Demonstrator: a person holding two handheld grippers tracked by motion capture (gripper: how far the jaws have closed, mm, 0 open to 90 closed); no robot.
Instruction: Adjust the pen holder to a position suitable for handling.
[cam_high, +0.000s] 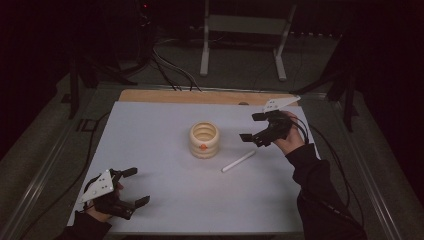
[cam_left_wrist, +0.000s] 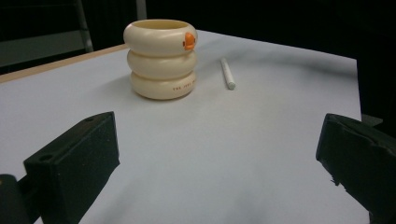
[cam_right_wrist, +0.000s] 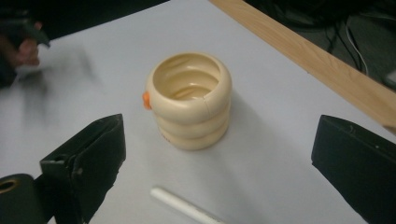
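Covering most of the wooden table is a white sheet (cam_high: 165, 200); bare wood strip (cam_high: 200, 96) shows along the far edge. Room is dark: grey floor, cables (cam_high: 170, 70) running off behind the table, a pale metal frame stand (cam_high: 245, 30) further back, dark stand legs at both sides.

Cream ribbed cup (cam_high: 204, 140) stands upright near table centre, three stacked rings in shape, open top, nothing visible inside. Small orange mark (cam_left_wrist: 189, 41) on the top ring. Dark printed line on the bottom ring, visible in the left gripper view, starts "THE", rest too small to read.

White stick (cam_high: 239, 161) lies flat on the sheet, just beside the cup on the person's right, not touching it, angled diagonally.

Left gripper (cam_high: 136, 186) sits low at the near-left corner of the sheet, well apart from the cup, jaws spread wide, nothing between them. Grey three-cornered plate on top.

Right gripper (cam_high: 252, 127) is raised near the cup's right side, jaws spread wide, nothing held. Dark sleeve (cam_high: 315, 185) comes in from bottom right.

View differences:
- Left gripper view gives the cup's side with print and orange mark, plus the stick's full length beside it.
- Right gripper view looks down into the cup's hollow, ribbed interior wall, shows the wood edge at upper right, the stick's end between the jaws, and the other hand (cam_right_wrist: 21, 49) blurred at far upper left.
- High view gives the floor, cables and stand.
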